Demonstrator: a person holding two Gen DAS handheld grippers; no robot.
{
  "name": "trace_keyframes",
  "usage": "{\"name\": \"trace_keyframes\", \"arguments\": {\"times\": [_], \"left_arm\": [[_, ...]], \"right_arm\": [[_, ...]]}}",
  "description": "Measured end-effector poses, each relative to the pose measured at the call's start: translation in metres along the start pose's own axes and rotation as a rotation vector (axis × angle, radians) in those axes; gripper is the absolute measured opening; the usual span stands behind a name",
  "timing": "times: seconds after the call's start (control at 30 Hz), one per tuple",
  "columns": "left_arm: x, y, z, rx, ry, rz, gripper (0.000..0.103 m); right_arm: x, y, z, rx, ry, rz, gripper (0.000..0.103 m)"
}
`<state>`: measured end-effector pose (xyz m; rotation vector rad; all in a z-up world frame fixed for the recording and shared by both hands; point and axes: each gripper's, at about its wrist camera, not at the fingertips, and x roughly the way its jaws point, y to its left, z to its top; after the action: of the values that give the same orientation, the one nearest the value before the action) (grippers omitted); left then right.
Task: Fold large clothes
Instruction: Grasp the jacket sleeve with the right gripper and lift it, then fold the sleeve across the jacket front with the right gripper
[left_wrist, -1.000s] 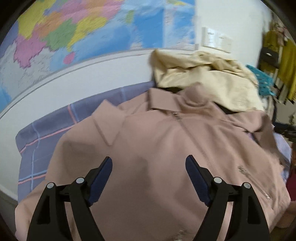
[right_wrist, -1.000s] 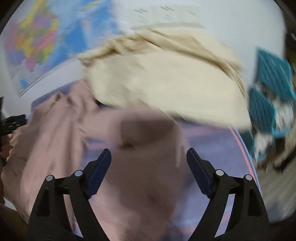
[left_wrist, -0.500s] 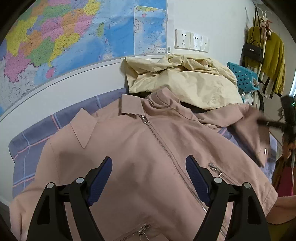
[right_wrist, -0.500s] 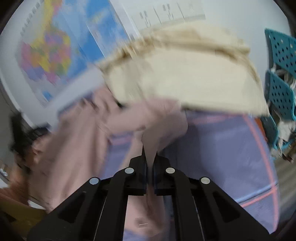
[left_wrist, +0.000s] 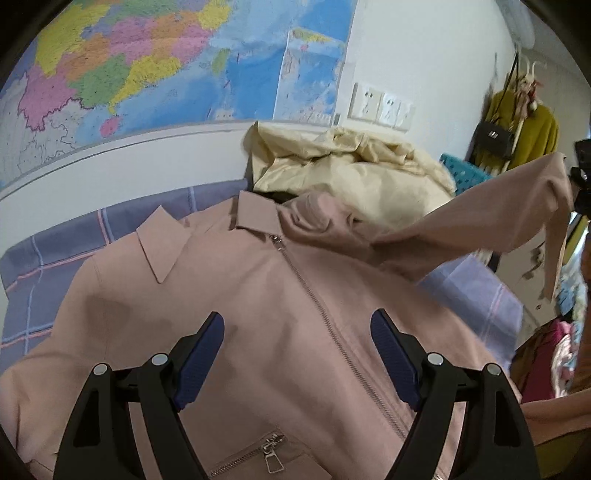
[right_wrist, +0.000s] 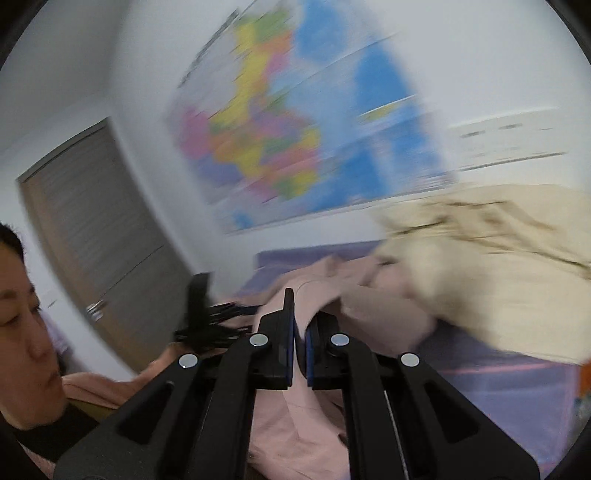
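Observation:
A dusty-pink zip jacket (left_wrist: 258, 302) lies front up on a purple checked bed sheet (left_wrist: 66, 240), collar toward the wall. My left gripper (left_wrist: 297, 354) hovers open over the jacket's chest, nothing between its fingers. The jacket's right sleeve (left_wrist: 491, 221) is lifted into the air at the right of the left wrist view. In the blurred right wrist view my right gripper (right_wrist: 300, 334) is shut on the pink sleeve cloth (right_wrist: 314, 413), which hangs down below its jaws.
A crumpled cream jacket (left_wrist: 354, 173) is heaped against the wall behind the collar. A large map (left_wrist: 155, 62) and wall sockets (left_wrist: 380, 107) hang above. Clothes on a rack (left_wrist: 524, 125) and a teal basket (left_wrist: 465, 173) stand right. The person (right_wrist: 26, 325) is at left, near a door (right_wrist: 99, 236).
My right gripper shut on the pink sleeve and rose with it, tilting up toward the wall. The sleeve now hangs stretched in the air. My left gripper stayed open and tilted up slightly.

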<state>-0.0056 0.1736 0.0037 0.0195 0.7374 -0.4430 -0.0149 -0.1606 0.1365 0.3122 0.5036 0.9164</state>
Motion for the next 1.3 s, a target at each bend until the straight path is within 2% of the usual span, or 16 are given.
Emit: {"name": "trace_keyframes", "arguments": {"times": [0.27, 0.33, 0.4, 0.5, 0.63, 0.7, 0.8, 0.83, 0.97, 1.07, 1.1, 1.13, 1.17, 1.2, 1.23, 1.3], "left_arm": [[-0.056, 0.035, -0.009, -0.09, -0.117, -0.038, 0.079], [-0.067, 0.046, -0.015, -0.103, -0.133, 0.001, 0.079], [-0.072, 0.06, -0.022, -0.131, -0.124, 0.027, 0.079], [-0.066, 0.075, -0.033, -0.163, -0.077, 0.043, 0.079], [-0.043, 0.07, -0.045, -0.134, 0.01, -0.019, 0.08], [-0.03, 0.061, -0.047, -0.102, 0.047, -0.054, 0.082], [-0.009, 0.043, -0.043, -0.044, 0.098, -0.105, 0.086], [-0.002, 0.037, -0.041, -0.035, 0.116, -0.126, 0.087], [0.017, 0.022, -0.039, -0.013, 0.169, -0.17, 0.088], [0.036, 0.012, -0.041, 0.014, 0.229, -0.126, 0.087], [0.044, 0.011, -0.043, 0.016, 0.261, -0.107, 0.078], [0.052, 0.011, -0.045, 0.016, 0.29, -0.091, 0.049], [0.058, 0.013, -0.047, 0.012, 0.318, -0.079, 0.031], [0.064, 0.018, -0.049, 0.001, 0.356, -0.087, 0.002], [0.065, 0.023, -0.049, -0.006, 0.363, -0.093, 0.002], [0.052, 0.037, -0.043, -0.005, 0.3, -0.056, 0.002]], "right_arm": [[0.152, 0.042, 0.007, -0.004, 0.153, 0.219, 0.006], [0.202, 0.038, -0.006, 0.032, 0.261, 0.242, 0.012], [0.239, 0.03, -0.026, 0.06, 0.364, 0.222, 0.032], [0.26, 0.02, -0.046, 0.047, 0.443, 0.155, 0.05], [0.234, 0.0, -0.043, 0.019, 0.417, 0.087, 0.05], [0.208, -0.022, -0.027, -0.013, 0.328, -0.053, 0.051], [0.193, -0.062, -0.015, 0.019, 0.278, -0.252, 0.053], [0.19, -0.08, -0.013, 0.055, 0.274, -0.281, 0.053], [0.215, -0.121, -0.02, 0.101, 0.341, -0.367, 0.052], [0.238, -0.137, -0.035, 0.094, 0.425, -0.404, 0.052], [0.245, -0.139, -0.037, 0.092, 0.442, -0.417, 0.051], [0.251, -0.142, -0.041, 0.094, 0.463, -0.412, 0.049], [0.253, -0.144, -0.046, 0.093, 0.479, -0.395, 0.035], [0.254, -0.145, -0.048, 0.087, 0.488, -0.381, 0.007], [0.255, -0.145, -0.05, 0.085, 0.497, -0.356, 0.002], [0.247, -0.139, -0.049, 0.062, 0.476, -0.351, 0.001]]}}
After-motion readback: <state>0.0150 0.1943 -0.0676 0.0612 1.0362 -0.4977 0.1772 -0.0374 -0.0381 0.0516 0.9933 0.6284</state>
